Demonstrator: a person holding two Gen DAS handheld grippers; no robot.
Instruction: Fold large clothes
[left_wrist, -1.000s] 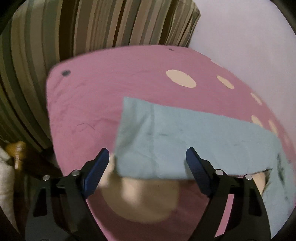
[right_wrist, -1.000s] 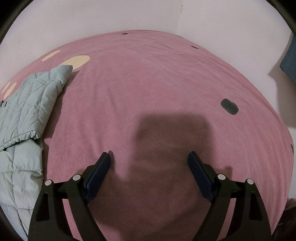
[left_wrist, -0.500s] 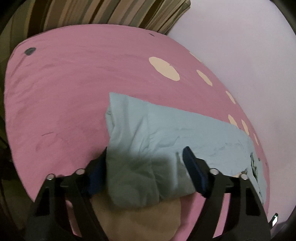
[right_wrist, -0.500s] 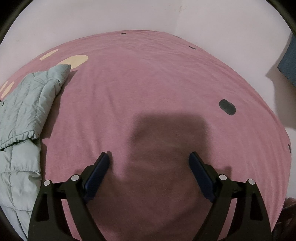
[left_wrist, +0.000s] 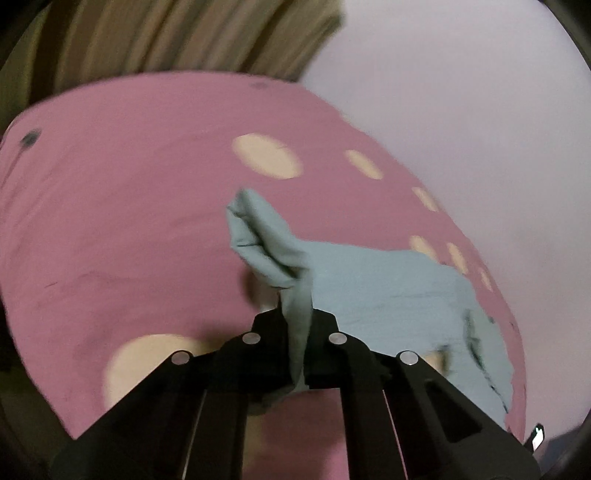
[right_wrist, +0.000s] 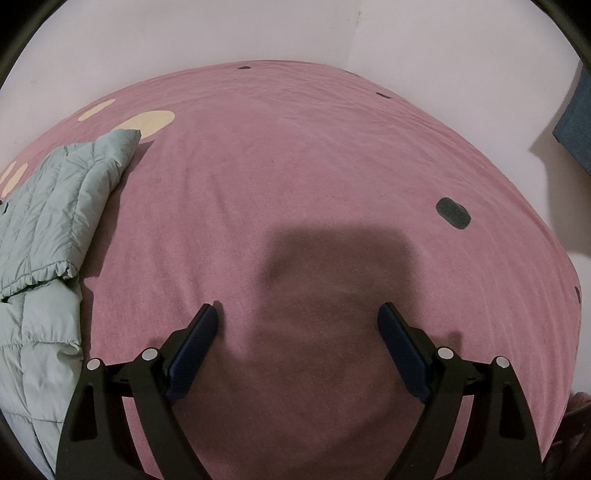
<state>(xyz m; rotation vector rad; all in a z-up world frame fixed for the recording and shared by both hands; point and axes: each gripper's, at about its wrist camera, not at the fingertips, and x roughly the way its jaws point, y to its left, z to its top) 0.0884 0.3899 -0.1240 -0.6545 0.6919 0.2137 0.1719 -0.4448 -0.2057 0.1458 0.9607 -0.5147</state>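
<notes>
A pale blue-green quilted garment (left_wrist: 391, 284) lies on a pink bed sheet (left_wrist: 129, 221) with cream dots. My left gripper (left_wrist: 297, 321) is shut on the garment's near edge, and the pinched cloth rises from the sheet in a bunched fold (left_wrist: 258, 236). In the right wrist view the same garment (right_wrist: 48, 229) lies at the left edge, its puffy sleeve pointing toward a cream dot. My right gripper (right_wrist: 298, 321) hangs open over bare sheet, apart from the garment, nothing between its fingers.
Striped curtains (left_wrist: 177, 37) hang behind the bed's far side. Pale walls (right_wrist: 443, 44) meet at a corner beyond the bed. A dark blue object (right_wrist: 576, 122) sticks out on the right wall. Dark spots (right_wrist: 452, 213) mark the sheet.
My left gripper went forward around the garment's near edge, closed on it and lifted, pulling the cloth up into a fold. The right gripper stayed where it was.
</notes>
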